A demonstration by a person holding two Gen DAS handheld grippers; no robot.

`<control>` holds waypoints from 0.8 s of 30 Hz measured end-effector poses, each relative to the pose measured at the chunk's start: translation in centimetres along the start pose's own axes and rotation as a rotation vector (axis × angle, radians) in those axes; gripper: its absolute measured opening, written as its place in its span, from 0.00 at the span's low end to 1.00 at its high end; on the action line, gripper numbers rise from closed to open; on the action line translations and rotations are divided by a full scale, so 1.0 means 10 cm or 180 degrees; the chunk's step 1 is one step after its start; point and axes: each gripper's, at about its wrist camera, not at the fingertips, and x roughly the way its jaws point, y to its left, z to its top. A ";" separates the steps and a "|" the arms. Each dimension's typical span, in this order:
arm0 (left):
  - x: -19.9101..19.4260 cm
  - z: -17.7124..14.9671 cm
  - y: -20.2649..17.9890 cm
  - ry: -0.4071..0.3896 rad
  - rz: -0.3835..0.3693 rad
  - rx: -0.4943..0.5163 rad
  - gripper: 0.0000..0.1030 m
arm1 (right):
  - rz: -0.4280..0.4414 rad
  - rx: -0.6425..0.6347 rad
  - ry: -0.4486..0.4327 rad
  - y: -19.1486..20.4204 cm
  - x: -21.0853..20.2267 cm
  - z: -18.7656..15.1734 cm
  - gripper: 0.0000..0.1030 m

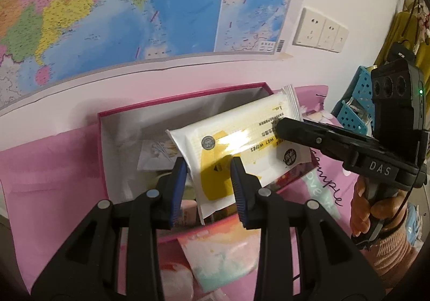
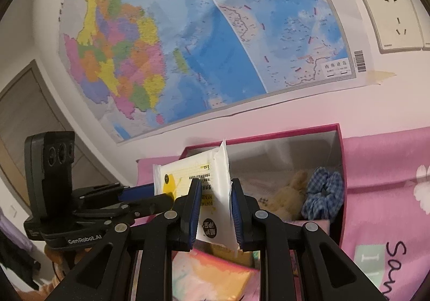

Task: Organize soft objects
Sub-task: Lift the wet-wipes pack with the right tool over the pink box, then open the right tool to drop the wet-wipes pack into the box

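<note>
Above box (image 1: 185, 102), wipes pack (image 1: 242, 139) between grippers (image 1: 209, 164).

Wet-wipes pack (image 1: 242, 139), white with a yellow patch and a round grey seal, is up in the air over the red-rimmed box (image 1: 172, 98), tilted, one crimped end high toward the wall. Inside the box: a blue gingham scrunchie (image 2: 322, 193) against the right wall, a tan fuzzy toy (image 2: 290, 188) just beside it. A pastel packet (image 1: 220, 255) leans at the box's near edge.
</note>
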 end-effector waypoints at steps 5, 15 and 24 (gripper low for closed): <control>0.16 0.11 0.06 0.0107 0.0056 -0.0085 0.34 | -0.0041 0.0053 0.0022 -0.10 0.13 0.04 0.21; 0.47 0.25 0.15 0.0329 0.0189 -0.0161 0.34 | -0.0157 0.0157 0.0162 -0.26 0.41 0.11 0.23; 0.56 0.29 0.28 0.0392 0.0338 -0.0217 0.34 | -0.0442 0.0180 0.0267 -0.31 0.50 0.10 0.33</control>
